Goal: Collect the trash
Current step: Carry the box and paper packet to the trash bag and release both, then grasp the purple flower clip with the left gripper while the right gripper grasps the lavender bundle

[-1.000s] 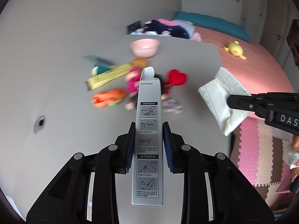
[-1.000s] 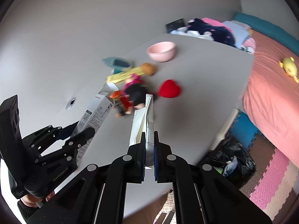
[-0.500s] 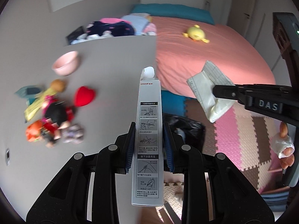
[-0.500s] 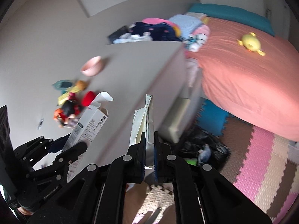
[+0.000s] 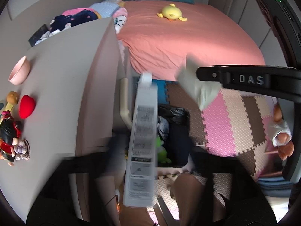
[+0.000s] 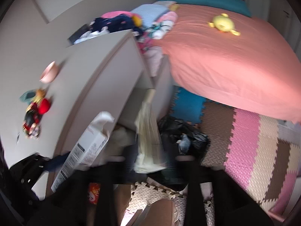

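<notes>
- Bed: salmon sheet, teal pillow at the head. It fills the upper right of both wrist views.
- Desk: grey top, on the left, with its end facing the bed.
- Foam floor mat: interlocking pink, brown and cream tiles between the desk and the bed.
- Trash bin: lined with a black bag, on the floor just beside the desk end. We see scraps already inside.
- Left gripper: heavily motion-blurred. Its jaws look spread wide to either side of the box, and we cannot tell whether a pad touches it.
- Right gripper: equally blurred. Its jaws look parted around the packet.
- White carton box: long, printed with instruction panels, top flap open, tilted. It hangs in the air over the near edge of the bin.
- Pale paper packet: smeared by blur, in the air above the floor, just left of the bin in the right wrist view.
- Clothes pile: at the far end of the desk.
- Yellow plush duck: on the bed.
- Pink bowl: on the desk.
- Doll: on the desk.
- Red heart: on the desk, between the bowl and the doll.
</notes>
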Motion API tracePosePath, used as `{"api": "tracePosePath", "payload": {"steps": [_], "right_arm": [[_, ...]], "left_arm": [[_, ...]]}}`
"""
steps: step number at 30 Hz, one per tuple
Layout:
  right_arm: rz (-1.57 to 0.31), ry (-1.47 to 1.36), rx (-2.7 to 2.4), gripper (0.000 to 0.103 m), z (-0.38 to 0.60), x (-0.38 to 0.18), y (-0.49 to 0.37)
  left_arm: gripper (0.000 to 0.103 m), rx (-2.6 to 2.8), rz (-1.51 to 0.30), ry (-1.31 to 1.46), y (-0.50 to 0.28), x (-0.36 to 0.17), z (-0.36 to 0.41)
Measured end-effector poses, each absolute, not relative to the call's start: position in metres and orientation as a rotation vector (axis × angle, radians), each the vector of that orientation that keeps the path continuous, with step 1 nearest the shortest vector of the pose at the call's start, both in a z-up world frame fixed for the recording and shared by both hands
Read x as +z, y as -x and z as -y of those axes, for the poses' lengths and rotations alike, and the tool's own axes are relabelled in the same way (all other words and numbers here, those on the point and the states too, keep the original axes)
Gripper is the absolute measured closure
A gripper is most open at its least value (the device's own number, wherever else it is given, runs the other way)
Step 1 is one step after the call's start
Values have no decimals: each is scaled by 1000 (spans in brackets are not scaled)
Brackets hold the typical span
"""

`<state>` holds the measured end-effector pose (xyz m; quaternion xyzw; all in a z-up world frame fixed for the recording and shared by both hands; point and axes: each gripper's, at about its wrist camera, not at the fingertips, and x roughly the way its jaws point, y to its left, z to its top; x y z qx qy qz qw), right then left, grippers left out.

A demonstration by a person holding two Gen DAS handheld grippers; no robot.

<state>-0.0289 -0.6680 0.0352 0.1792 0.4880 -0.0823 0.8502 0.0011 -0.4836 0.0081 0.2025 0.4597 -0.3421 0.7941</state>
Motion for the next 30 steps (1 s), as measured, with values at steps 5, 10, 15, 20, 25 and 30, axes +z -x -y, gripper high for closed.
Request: {"api": "tracePosePath", "payload": {"steps": [5, 10, 15, 20, 25, 30], "right_arm": [[-1006, -378, -218, 32, 676, 34, 34], [-1014, -369, -192, 32, 666, 32, 33], [-1017, -354, -143, 32, 644, 38, 24], [-1011, -329, -62, 32, 609, 50, 10], [-1015, -279, 43, 32, 558, 63, -6], [-1033, -229, 147, 32, 507, 67, -22]], "left_arm": [[6, -710, -959, -418, -2, 10, 478], [6, -703, -956, -411, -4, 13, 464], [6, -690, -960, -417, -4, 16, 444], [6, -635, -961, -392, -9, 26, 404], [6, -564, -959, -349, -14, 40, 355], [6, -476, -969, -310, -17, 46, 304]]}}
